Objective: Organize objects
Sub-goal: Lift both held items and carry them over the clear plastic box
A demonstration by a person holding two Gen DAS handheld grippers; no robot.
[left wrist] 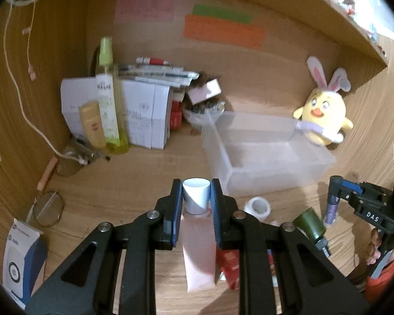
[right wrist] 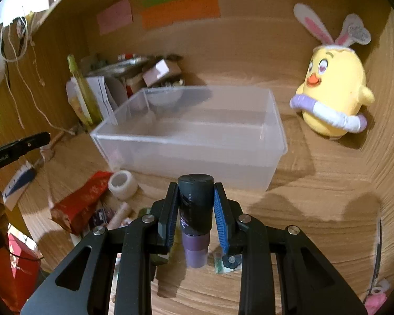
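Now both tools (left wrist: 196, 195) (right wrist: 195, 199) around tubes, off desk.

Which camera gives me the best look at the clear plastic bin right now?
The right wrist view: the clear plastic bin sits centred ahead of the right gripper, showing its full rim and empty inside. The left wrist view shows the bin off to the right at an angle, blurrier, with the yellow plush chick against its far corner.

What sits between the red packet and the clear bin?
A white tape roll lies between the red packet and the clear bin, seen in the right wrist view.
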